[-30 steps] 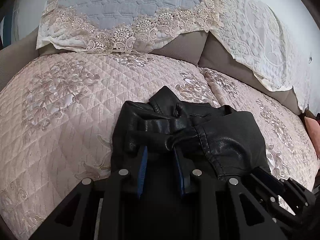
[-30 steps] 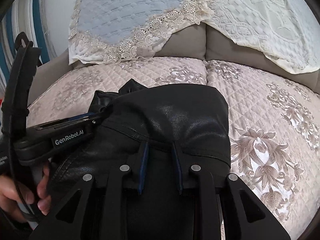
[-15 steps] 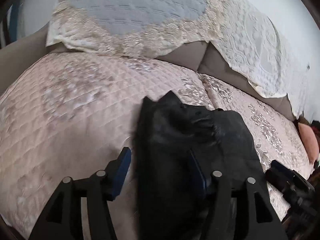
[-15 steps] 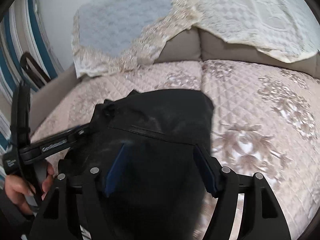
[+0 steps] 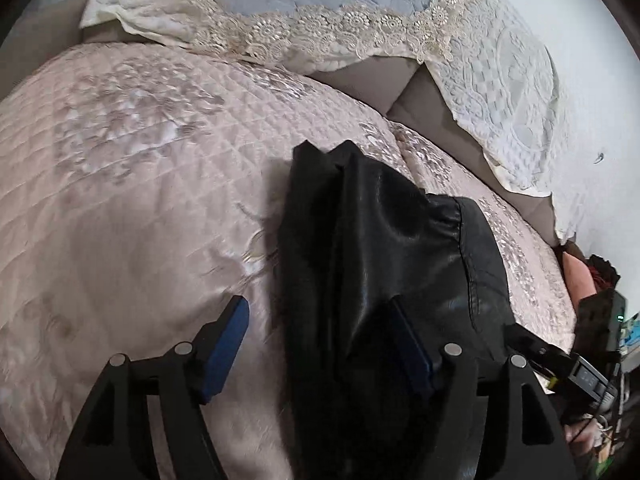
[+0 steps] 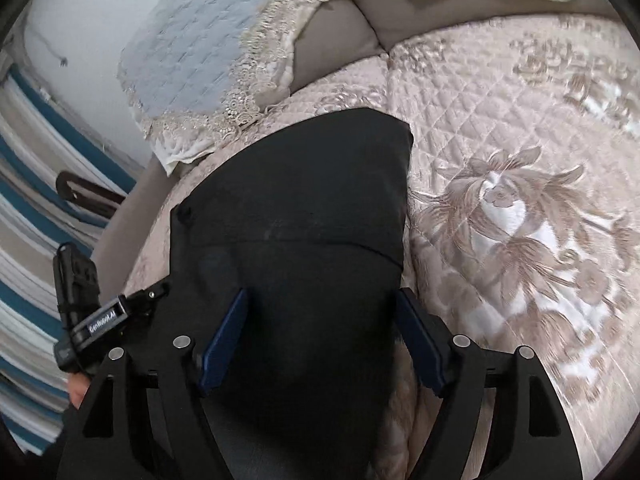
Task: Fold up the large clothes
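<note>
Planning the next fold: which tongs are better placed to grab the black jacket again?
Right, probably. The right tongs are open, centred over the black jacket; the left tongs, also open, straddle its left edge.

The right gripper (image 6: 320, 344) has its blue-padded fingers (image 6: 224, 336) spread wide, with nothing clasped between them. A black folded garment (image 6: 296, 216) lies flat on the quilted pink sofa cover (image 6: 500, 128), filling the gap between the fingers and reaching ahead of them. Left of the fingers, the left gripper (image 6: 108, 316) shows at the garment's edge. Far ahead, a lace-trimmed blue cloth (image 6: 204, 52) drapes the backrest.
</note>
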Available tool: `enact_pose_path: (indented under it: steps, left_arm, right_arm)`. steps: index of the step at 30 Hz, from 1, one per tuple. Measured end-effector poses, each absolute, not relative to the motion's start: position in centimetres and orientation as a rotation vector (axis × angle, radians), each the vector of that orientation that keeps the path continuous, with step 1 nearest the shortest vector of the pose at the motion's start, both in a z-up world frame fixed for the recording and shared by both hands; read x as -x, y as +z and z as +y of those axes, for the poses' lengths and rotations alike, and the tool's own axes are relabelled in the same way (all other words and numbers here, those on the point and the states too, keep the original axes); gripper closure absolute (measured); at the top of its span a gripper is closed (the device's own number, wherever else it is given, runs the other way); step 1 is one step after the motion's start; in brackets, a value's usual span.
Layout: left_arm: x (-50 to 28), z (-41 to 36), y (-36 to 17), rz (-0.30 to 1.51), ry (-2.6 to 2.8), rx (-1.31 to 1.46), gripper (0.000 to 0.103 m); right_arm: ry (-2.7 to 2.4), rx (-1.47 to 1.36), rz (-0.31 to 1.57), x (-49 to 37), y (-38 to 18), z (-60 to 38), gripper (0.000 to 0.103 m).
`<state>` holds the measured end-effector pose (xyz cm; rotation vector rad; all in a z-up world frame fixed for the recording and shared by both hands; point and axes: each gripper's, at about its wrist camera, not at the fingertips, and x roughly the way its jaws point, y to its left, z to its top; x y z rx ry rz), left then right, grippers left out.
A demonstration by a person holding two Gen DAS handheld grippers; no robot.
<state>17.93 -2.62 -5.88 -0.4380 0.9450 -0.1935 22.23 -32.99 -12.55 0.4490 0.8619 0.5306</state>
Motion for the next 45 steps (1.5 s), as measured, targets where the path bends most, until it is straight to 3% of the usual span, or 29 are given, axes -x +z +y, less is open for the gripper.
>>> enact_pose_path:
  steps: [3, 5, 8, 13, 15, 19, 22, 36, 45]
  left_arm:
    - [-18.8, -2.9, -6.0, 0.957, -0.225, 0.453, 0.030]
    - [-18.6, -3.0, -6.0, 0.963, -0.248, 0.471, 0.040]
    - [-17.5, -2.8, -6.3, 0.977, -0.285, 0.519, 0.043]
    - [-17.2, -3.1, -6.7, 0.992, -0.297, 0.508, 0.045]
    - [-17.5, -3.4, -6.5, 0.999, -0.289, 0.496, 0.050]
    - [-17.2, -3.7, -5.1, 0.986, -0.286, 0.452, 0.075]
    - [-16.9, -4.0, -3.3, 0.966, -0.289, 0.433, 0.082]
    - [-19.9, 1.3, 2.6, 0.837, -0.269, 0.372, 0.084]
    - [-25.7, 6.2, -0.4, 0.855, -0.203, 0.342, 0.083]
  right_arm:
    - [0.563, -0.502, 0.876, -23.4, -13.4, -33.1, 0.026]
    - [0.560, -0.494, 0.885, -23.3, -13.3, -32.8, 0.030]
    - [0.576, -0.500, 0.892, -22.7, -12.8, -32.9, 0.039]
    - [0.610, -0.519, 0.936, -23.3, -13.9, -33.1, 0.040]
    - [0.604, -0.518, 0.943, -23.8, -13.9, -32.7, 0.041]
    - [0.610, -0.528, 0.913, -23.1, -12.1, -33.0, 0.066]
    - [0.624, -0.494, 0.880, -22.5, -9.8, -32.6, 0.071]
    - [0.706, -0.468, 0.821, -25.8, -4.9, -27.9, 0.072]
    - [0.731, -0.450, 0.872, -32.4, -7.3, -22.6, 0.069]
